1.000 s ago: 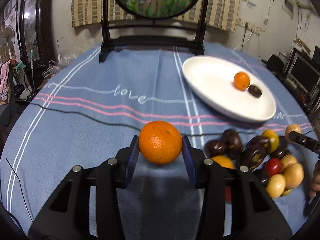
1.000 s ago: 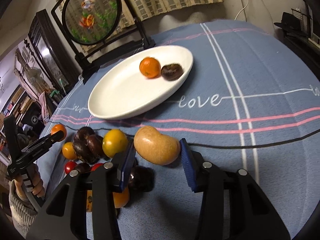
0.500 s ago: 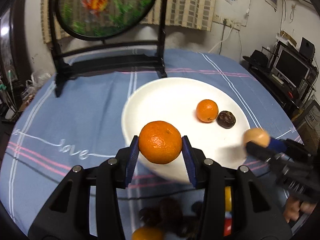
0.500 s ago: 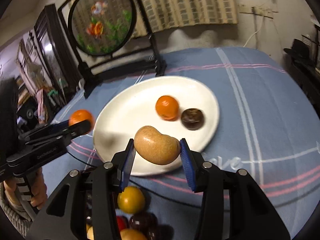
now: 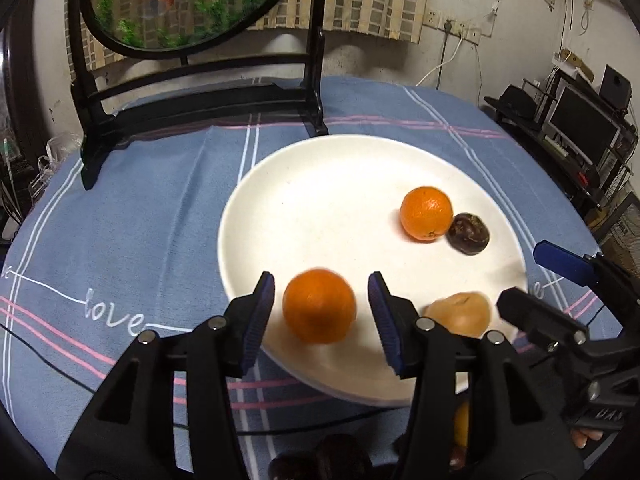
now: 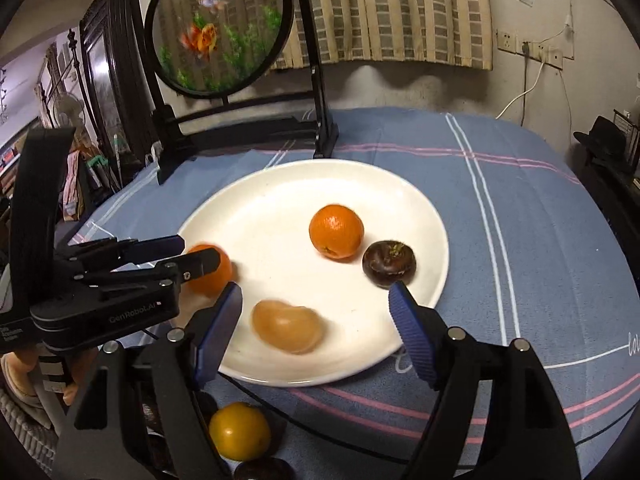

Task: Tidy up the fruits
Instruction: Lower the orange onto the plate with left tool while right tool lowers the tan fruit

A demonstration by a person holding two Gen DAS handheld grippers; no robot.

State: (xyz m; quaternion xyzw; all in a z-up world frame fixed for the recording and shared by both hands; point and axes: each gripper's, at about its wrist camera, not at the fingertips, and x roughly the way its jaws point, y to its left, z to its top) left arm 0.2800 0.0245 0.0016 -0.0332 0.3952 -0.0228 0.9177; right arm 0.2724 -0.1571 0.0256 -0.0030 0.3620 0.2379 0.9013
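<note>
A white plate (image 5: 320, 200) lies on the blue striped cloth and holds an orange (image 5: 426, 214) and a dark round fruit (image 5: 468, 234). My left gripper (image 5: 320, 312) hovers over the plate's near rim with its jaws opening. A second orange (image 5: 319, 306), blurred, sits between the pads with a gap on each side. My right gripper (image 6: 316, 316) also has its jaws opening, wide apart. A tan bean-shaped fruit (image 6: 288, 330), blurred, lies free on the plate (image 6: 272, 220) between and below the pads. The left gripper (image 6: 198, 250) shows at the plate's left edge.
A round fish-painted screen on a black stand (image 5: 192, 0) stands behind the plate. A yellow fruit (image 6: 239, 430) and dark fruits (image 5: 320, 456) lie on the cloth near me. A person's hand (image 6: 24, 368) holds the left gripper. Monitors (image 5: 580, 120) stand far right.
Both grippers carried their fruit from the pile to over the plate. Both sets of jaws have since spread, and the orange and the tan fruit have dropped free onto the plate.
</note>
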